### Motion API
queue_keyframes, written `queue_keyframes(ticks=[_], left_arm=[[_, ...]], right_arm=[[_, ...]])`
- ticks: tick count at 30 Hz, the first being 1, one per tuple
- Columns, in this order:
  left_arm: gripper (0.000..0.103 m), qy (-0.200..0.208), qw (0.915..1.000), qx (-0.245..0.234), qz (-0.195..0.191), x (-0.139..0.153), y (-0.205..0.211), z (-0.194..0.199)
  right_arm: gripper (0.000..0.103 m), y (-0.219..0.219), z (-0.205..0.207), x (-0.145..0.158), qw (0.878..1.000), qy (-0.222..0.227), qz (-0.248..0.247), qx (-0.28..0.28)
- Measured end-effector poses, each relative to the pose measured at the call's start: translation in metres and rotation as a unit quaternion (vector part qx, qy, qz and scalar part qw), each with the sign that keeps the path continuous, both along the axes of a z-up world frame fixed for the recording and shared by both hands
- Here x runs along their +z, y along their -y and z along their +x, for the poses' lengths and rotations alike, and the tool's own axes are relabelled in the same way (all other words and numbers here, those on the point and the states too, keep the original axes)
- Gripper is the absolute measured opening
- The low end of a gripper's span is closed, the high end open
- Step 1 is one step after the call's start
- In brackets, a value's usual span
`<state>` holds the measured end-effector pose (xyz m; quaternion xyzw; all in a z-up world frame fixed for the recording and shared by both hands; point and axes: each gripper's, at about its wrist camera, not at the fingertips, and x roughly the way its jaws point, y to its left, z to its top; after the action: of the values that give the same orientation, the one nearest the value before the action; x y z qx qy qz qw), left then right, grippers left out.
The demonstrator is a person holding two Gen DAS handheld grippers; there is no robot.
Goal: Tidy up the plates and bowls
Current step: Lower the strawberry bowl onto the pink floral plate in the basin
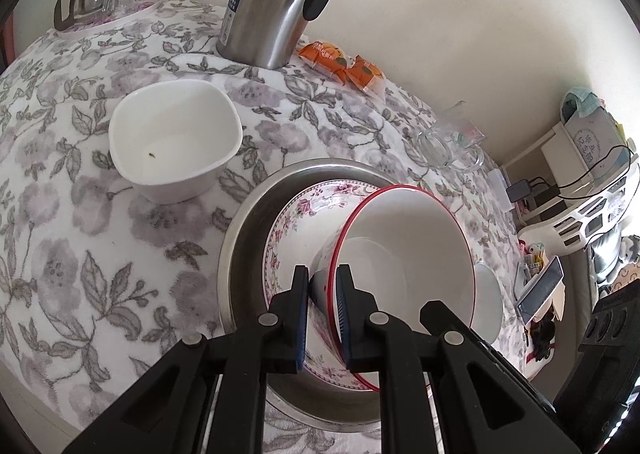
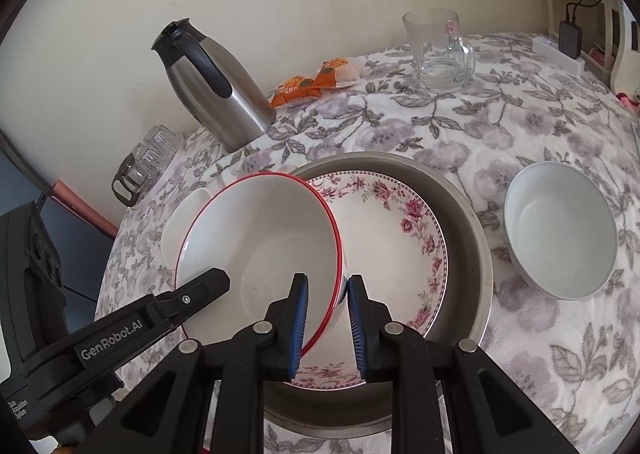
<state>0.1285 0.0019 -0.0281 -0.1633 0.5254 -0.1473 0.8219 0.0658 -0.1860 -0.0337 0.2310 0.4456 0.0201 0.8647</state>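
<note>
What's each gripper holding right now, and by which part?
Both hold the red-rimmed bowl by its rim: the left gripper on one side, the right gripper on the opposite side. It is tilted above the floral plate.

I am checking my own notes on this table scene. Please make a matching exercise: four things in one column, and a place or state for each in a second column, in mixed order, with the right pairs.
Things:
1. red-rimmed bowl
2. flowered plate
3. glass mug
4. thermos jug

Places or states:
A. stands near the wall, beside orange snack packets
B. lies inside the metal pan
C. tilted, its rim between the fingers of both the left gripper and the right gripper
D. empty, upright on the cloth, far side of the table

Pairs: 1-C, 2-B, 3-D, 4-A
</note>
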Motion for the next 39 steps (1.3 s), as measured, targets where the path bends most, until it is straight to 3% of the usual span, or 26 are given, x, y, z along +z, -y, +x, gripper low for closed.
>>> queue_keyframes(ticks=[39], left_arm=[[0.015,-0.046,0.9986,0.001,-0.026,-0.024,0.014,0.029]], right_arm=[[0.022,0.018,0.024,-0.014,0.999,-0.026,0.011,-0.026]])
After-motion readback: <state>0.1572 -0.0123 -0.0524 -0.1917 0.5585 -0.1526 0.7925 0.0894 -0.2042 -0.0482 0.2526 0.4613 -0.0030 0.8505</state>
